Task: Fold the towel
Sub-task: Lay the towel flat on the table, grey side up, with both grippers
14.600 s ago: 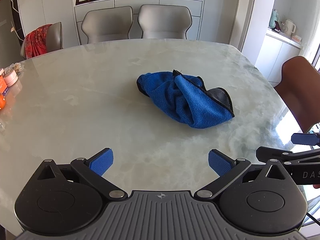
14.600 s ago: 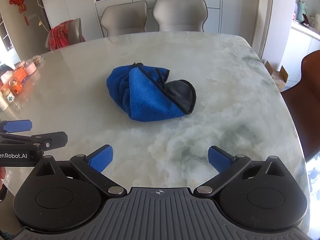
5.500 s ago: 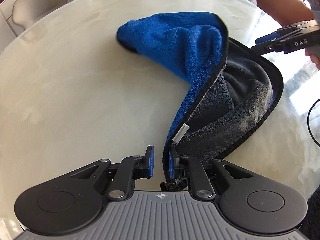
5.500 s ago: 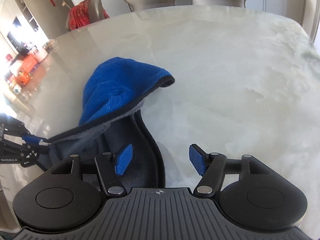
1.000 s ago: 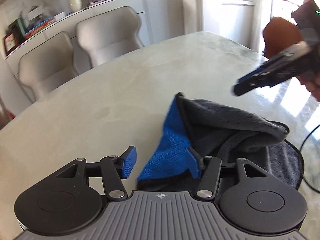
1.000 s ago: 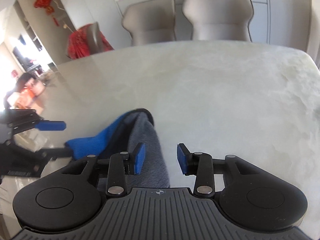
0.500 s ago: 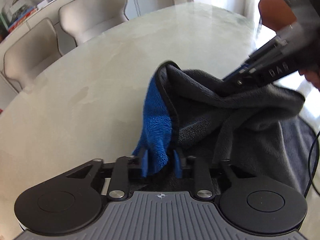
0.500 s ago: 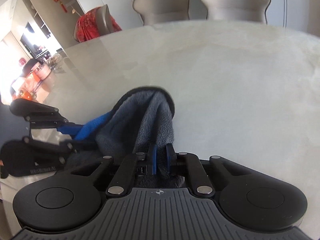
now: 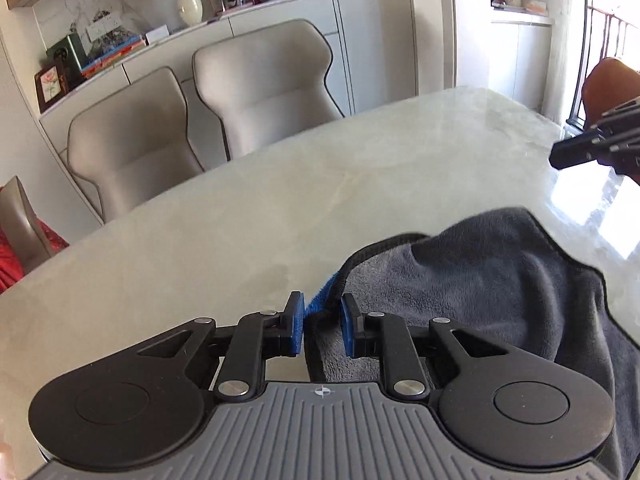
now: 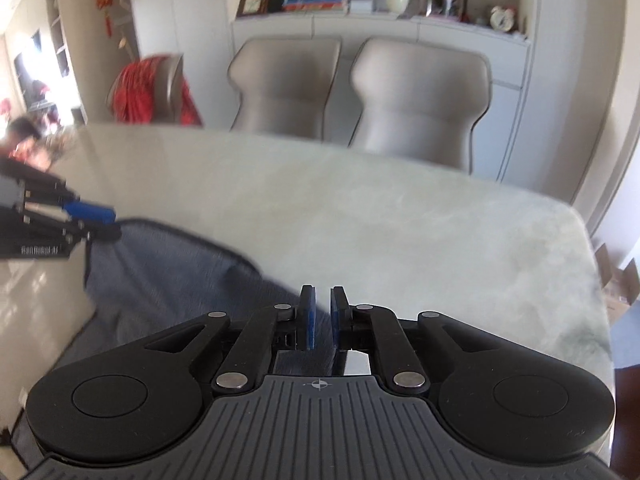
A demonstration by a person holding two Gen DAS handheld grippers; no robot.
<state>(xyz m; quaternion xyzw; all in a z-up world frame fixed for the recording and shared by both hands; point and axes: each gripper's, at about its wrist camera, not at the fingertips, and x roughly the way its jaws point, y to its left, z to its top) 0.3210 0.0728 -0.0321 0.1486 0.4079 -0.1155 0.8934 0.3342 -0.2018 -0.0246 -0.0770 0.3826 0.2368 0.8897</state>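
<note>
The left gripper (image 9: 322, 322) and right gripper (image 10: 322, 316) each pinch an edge of the grey-and-blue towel (image 9: 492, 280) above the marble table (image 9: 240, 216), where even tension should keep the fold square.

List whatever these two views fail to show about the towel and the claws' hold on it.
- Towel: near and right parts run off the left wrist frame, behind the left claw.
- Right claw: its hold is smeared by motion blur in the right wrist view.
- Fold state: unreadable in either view.
</note>
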